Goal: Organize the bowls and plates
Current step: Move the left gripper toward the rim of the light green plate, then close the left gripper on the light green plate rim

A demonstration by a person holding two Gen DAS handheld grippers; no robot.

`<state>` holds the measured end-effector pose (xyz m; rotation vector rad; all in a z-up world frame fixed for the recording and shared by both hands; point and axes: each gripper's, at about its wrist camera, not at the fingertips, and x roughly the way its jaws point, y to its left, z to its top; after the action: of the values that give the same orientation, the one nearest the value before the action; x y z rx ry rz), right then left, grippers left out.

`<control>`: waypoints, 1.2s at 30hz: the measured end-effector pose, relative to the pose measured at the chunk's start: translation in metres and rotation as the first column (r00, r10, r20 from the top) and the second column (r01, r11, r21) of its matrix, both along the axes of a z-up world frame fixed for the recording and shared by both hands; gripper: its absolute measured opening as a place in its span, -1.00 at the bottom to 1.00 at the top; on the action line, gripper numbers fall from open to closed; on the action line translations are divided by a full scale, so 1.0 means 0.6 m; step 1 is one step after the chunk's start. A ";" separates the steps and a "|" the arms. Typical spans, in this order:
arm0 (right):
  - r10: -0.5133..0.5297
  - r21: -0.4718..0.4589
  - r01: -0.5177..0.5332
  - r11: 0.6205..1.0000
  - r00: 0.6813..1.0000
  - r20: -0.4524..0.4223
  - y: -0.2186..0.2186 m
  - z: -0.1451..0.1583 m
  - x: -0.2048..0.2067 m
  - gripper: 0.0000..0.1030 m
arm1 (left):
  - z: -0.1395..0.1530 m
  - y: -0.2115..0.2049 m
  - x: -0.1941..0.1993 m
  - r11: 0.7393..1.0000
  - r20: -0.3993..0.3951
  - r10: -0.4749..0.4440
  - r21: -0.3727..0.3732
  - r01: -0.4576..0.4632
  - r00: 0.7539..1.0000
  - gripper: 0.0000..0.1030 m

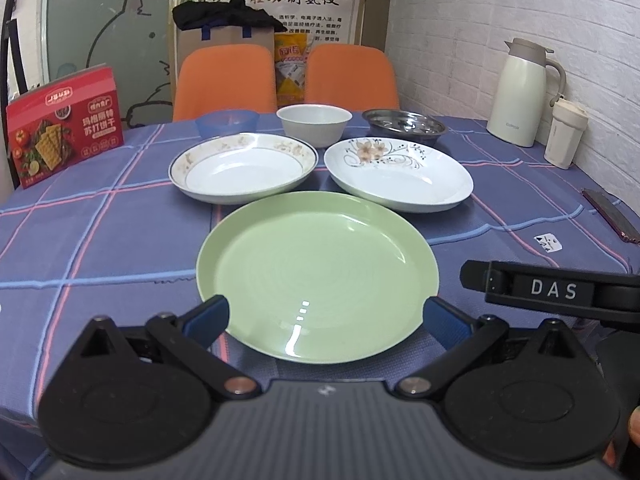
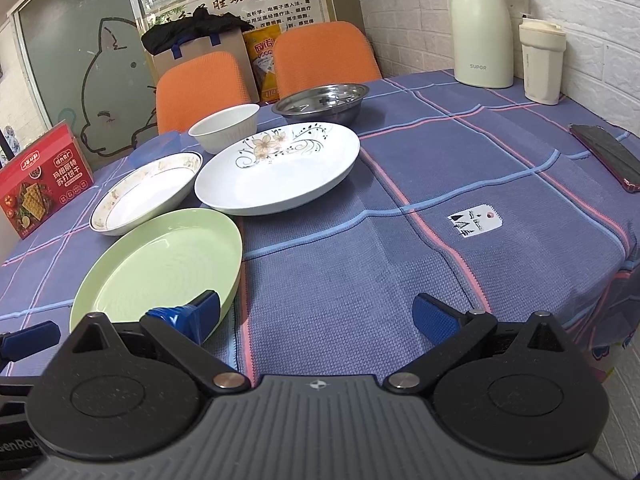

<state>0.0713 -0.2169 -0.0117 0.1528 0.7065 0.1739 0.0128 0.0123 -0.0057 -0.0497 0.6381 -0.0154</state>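
Observation:
A green plate [image 1: 316, 268] lies nearest on the checked tablecloth; it also shows in the right wrist view [image 2: 160, 264]. Behind it are a gold-rimmed white plate [image 1: 244, 166] and a flower-patterned white plate [image 1: 398, 174]. Further back stand a blue bowl [image 1: 226, 122], a white bowl [image 1: 314, 122] and a steel bowl [image 1: 404, 124]. My left gripper [image 1: 326, 316] is open, its fingers on either side of the green plate's near edge. My right gripper [image 2: 316, 310] is open and empty over bare cloth, right of the green plate.
A red cracker box [image 1: 64, 124] stands at the left. A cream thermos jug [image 2: 480, 26] and a cream tumbler [image 2: 542, 64] stand by the brick wall at the right. A dark phone [image 2: 608, 156] lies near the right edge. Two orange chairs [image 1: 224, 80] are behind the table.

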 end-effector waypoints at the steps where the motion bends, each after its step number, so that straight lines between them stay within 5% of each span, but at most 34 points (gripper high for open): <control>1: -0.002 -0.002 0.002 1.000 1.000 -0.001 0.000 -0.001 0.002 0.76 | -0.001 0.002 0.003 1.000 -0.003 0.002 0.000 -0.002 1.000 0.99; 21: 0.032 -0.028 -0.033 0.999 0.999 -0.035 0.039 0.011 0.087 0.75 | 0.016 0.089 0.101 0.996 -0.077 0.087 0.012 -0.086 0.993 0.99; 28: 0.150 -0.083 -0.155 0.984 0.987 -0.063 0.071 0.004 0.086 0.75 | 0.005 0.150 0.127 0.996 -0.157 0.068 -0.041 -0.075 0.985 0.99; 36: 0.251 -0.136 -0.265 0.955 0.961 -0.114 0.117 -0.018 0.108 0.75 | -0.019 0.138 0.170 0.999 -0.212 0.002 -0.050 -0.013 0.977 0.99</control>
<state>0.1362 -0.1470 -0.0227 -0.0772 0.8315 0.3645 0.1150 0.0951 -0.0172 -0.1041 0.8514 -0.0194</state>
